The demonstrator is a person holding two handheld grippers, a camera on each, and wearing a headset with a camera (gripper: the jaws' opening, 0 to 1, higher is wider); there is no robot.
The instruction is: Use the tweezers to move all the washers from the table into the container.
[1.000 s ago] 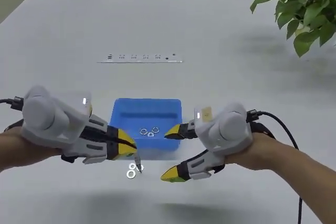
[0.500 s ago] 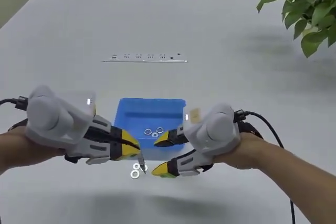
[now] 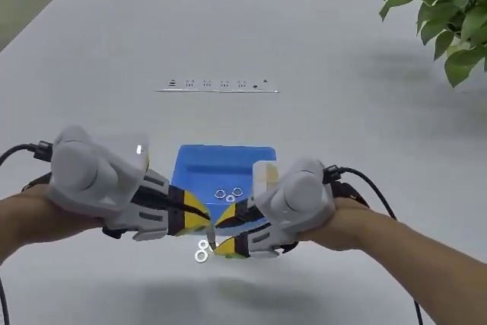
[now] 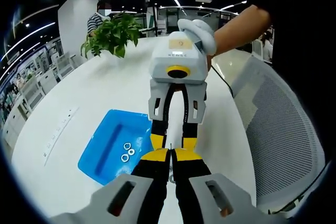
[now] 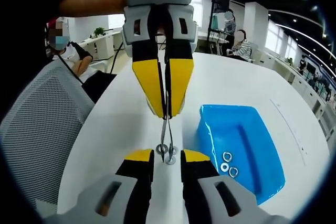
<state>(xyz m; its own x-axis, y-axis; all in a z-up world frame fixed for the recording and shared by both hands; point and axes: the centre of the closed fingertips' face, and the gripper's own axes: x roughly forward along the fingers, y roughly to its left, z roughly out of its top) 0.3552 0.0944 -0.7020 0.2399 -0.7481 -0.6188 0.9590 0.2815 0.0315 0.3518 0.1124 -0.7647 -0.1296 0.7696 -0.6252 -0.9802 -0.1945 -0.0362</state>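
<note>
A blue container (image 3: pixel 190 173) sits mid-table with three washers (image 3: pixel 228 194) inside it. More washers (image 3: pixel 202 252) lie on the table just in front of it. My left gripper (image 3: pixel 199 218) is shut on thin metal tweezers (image 5: pixel 166 129), whose tips point down at the loose washers (image 5: pixel 169 157). My right gripper (image 3: pixel 224 235) faces it tip to tip. Its jaws are open with a narrow gap and stand on either side of the tweezers' tips. The right gripper view shows the left gripper (image 5: pixel 165 111) clamping the tweezers above my right gripper (image 5: pixel 167 157). The container (image 4: pixel 105 150) lies left of my left gripper (image 4: pixel 170 156).
A flush socket strip (image 3: pixel 221 85) lies across the table beyond the container. A potted plant (image 3: pixel 449 13) stands at the far right. A mesh chair (image 4: pixel 283 129) is at the table's near side. Bare table spreads to both sides.
My right gripper has moved left up to the tweezers, and its jaws have narrowed from wide apart. The left gripper still holds the tweezers over the loose washers.
</note>
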